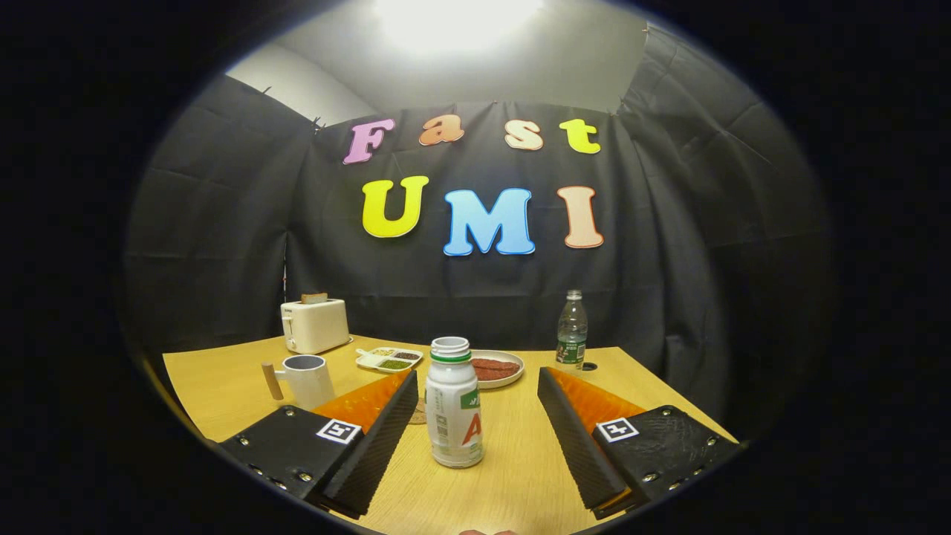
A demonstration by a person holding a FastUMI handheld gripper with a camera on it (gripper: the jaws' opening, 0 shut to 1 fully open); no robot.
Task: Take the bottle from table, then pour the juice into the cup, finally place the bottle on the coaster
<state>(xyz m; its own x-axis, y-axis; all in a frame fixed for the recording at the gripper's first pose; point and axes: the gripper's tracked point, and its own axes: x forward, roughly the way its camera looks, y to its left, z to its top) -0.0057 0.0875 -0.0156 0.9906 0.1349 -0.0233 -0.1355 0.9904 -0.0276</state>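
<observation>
Gripper view: your tongs (475, 416) stand wide apart with the bottle (453, 405) upright between the two fingers, nearer the left one, and neither finger touches it. The bottle rests on the wooden surface (520, 475), its long axis vertical and its open, capless mouth pointing straight up.

Expect a light, smooth plastic body with a glossy label that may slip under the fingers; the walls will probably give if you squeeze hard, and with no cap on, a hard squeeze or a tilt could push juice out. How full it is cannot be told through the white plastic, so treat it as holding liquid. Take it at mid-body, on the straight part where the label is, below the green neck ring, with one finger on each side and the bottle centred between them. That calls for a shift to the left before closing.

The cup (308, 379), with its wooden handle turned away to the left, sits beyond the left finger. A round brown edge just behind that finger's tip, beside the bottle, looks like the coaster (418, 411), mostly hidden. Further back stand a toaster (314, 325), a small divided dish (388, 360), a plate (496, 368) and a clear water bottle (572, 331).
</observation>
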